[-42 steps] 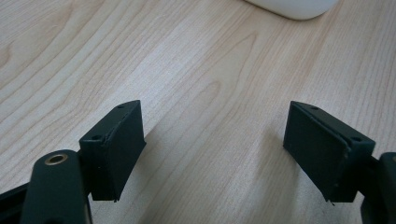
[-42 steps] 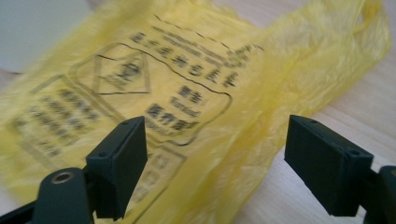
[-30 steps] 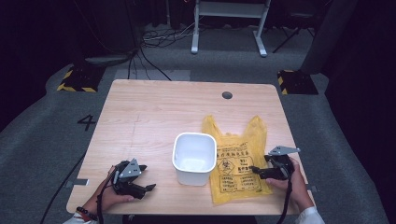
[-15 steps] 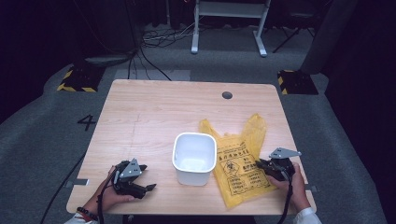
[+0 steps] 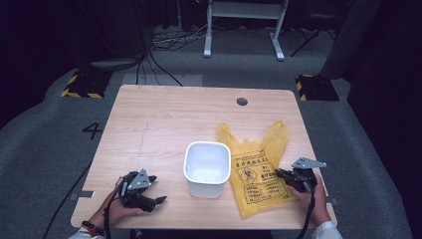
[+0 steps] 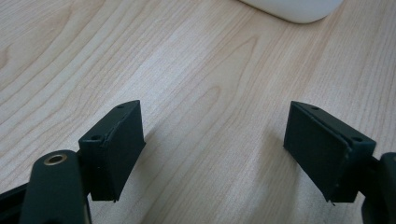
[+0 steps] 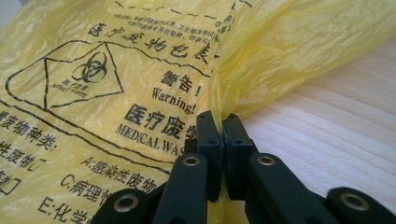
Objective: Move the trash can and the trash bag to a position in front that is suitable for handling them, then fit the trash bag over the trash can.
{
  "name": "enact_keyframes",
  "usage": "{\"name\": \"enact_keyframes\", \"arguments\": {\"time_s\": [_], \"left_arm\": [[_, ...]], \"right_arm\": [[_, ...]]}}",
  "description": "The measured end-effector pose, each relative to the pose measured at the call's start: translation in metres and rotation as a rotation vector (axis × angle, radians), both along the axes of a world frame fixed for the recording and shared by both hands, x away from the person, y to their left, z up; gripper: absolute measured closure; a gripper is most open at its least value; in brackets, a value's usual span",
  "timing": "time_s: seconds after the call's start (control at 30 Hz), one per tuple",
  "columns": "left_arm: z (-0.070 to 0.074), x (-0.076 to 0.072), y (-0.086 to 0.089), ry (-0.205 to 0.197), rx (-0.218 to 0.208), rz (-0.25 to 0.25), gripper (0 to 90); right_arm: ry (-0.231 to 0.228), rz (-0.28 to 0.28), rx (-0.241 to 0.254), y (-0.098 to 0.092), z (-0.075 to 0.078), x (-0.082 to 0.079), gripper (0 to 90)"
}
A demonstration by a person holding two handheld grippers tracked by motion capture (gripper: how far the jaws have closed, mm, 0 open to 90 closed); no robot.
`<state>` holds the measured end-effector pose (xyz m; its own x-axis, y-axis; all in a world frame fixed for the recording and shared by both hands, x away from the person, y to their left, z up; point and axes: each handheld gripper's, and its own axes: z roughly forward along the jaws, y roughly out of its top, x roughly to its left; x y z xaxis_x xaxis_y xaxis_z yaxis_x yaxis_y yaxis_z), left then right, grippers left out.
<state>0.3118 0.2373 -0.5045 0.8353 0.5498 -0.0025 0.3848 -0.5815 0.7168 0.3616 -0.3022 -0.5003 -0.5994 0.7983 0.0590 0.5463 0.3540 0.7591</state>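
Two hand-held grippers, one bag, one bin, one table.

Right gripper [image 5: 279,174]: at the table's near right corner, held in the right hand [image 5: 314,199], pointing left toward the bag. Jaws just closed, now pinched tight on a fold of the yellow bag's right edge; film bunched and creased upward between the pads in the right gripper view [image 7: 223,135]. Cable trailing back over the table edge. Grey three-cornered plate on top.

Yellow bag [image 5: 259,172]: thin plastic, lying mostly flat on the right half of the table, just right of the bin and touching or slipping slightly under its side. Two handle loops pointing away toward the far edge. Black print facing up: biohazard trefoil in a triangle, "Warning!", "MEDICAL WAS…" and rows of Chinese characters, legible in the right gripper view [image 7: 107,93]. Right margin lifted off the wood at the pinch.

White bin [image 5: 207,168]: small, squarish with rounded corners, upright, open top, interior bare as far as visible. Near the table's middle, toward the near edge. Rim corner visible at top of left gripper view [image 6: 294,9].

Left gripper [image 5: 158,200]: near left corner, in the left hand [image 5: 117,209], low over the wood, pointing right toward the bin, well apart from it. Jaws spread wide, bare wood between the pads [image 6: 322,149].

Table [image 5: 174,124]: light wood grain, round cable hole [image 5: 242,101] near the far edge.
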Motion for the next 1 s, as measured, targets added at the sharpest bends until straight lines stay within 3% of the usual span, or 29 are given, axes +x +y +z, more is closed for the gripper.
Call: {"name": "enact_keyframes", "arguments": {"time_s": [0.27,0.43,0.5,0.7,1.0], "left_arm": [[0.000,0.000,0.000,-0.001,0.001,-0.003,20.0],[0.000,0.003,-0.001,-0.001,-0.002,-0.014,19.8],[0.000,0.005,-0.003,0.002,-0.002,-0.021,19.7],[0.000,0.007,-0.004,-0.002,-0.003,-0.020,19.6],[0.000,0.009,-0.007,0.002,-0.002,-0.025,18.6]], "right_arm": [[-0.018,0.018,0.099,0.002,0.011,0.003,89.2],[-0.043,0.027,0.156,0.004,0.029,0.003,89.4],[-0.059,0.024,0.158,0.004,0.037,0.005,89.4],[-0.113,0.001,0.206,0.007,0.057,0.014,89.6],[-0.185,-0.054,0.334,0.000,0.083,0.022,89.7]]}}
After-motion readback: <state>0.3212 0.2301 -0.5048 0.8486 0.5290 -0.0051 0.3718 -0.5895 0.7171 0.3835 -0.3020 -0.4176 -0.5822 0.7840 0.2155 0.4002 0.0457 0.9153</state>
